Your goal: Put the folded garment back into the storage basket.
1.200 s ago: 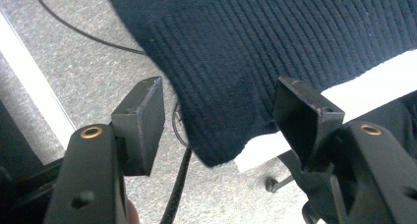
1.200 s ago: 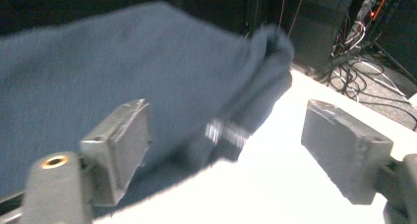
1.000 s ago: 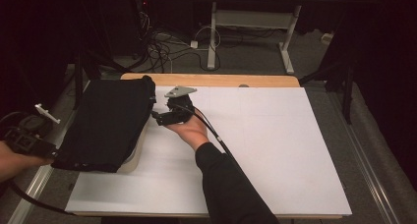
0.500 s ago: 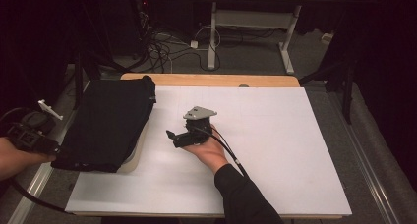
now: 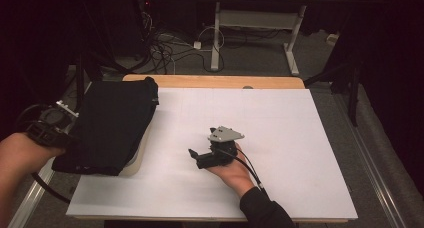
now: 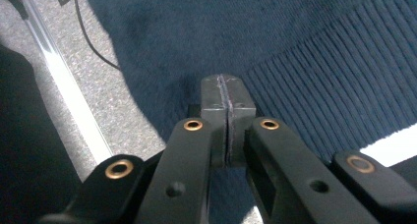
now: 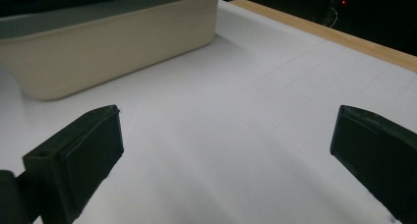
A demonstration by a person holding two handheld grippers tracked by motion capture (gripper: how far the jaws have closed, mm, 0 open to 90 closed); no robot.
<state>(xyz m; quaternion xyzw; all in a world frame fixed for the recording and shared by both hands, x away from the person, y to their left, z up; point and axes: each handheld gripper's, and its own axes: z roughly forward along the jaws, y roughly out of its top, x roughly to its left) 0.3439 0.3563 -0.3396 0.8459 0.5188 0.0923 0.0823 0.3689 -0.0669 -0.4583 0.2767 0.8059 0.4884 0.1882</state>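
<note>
A dark navy knit sweater (image 5: pixel 112 123) lies draped over a cream tub (image 5: pixel 136 159) at the table's left side. My left gripper (image 5: pixel 67 133) sits at the sweater's left edge, off the table's side. In the left gripper view its jaws have just been closing and the left gripper (image 6: pixel 227 86) is shut, pads pressed together above the ribbed sweater (image 6: pixel 319 81); no fabric shows between them. My right gripper (image 5: pixel 196 157) rests low over the white table top (image 5: pixel 300 138), pointing left. The right gripper (image 7: pixel 231 145) has just been opening and stands wide open with nothing in it, facing the cream tub (image 7: pixel 113 42).
The table's wooden far edge (image 5: pixel 215 81) runs behind the white top. A metal rail (image 6: pixel 74 96) and grey carpet lie beside the table's left edge. Cables and desk legs (image 5: pixel 215 38) stand on the floor beyond.
My right hand has drawn away from the sweater's right edge, moving right and nearer across the white top. The left gripper stays at the sweater's left edge.
</note>
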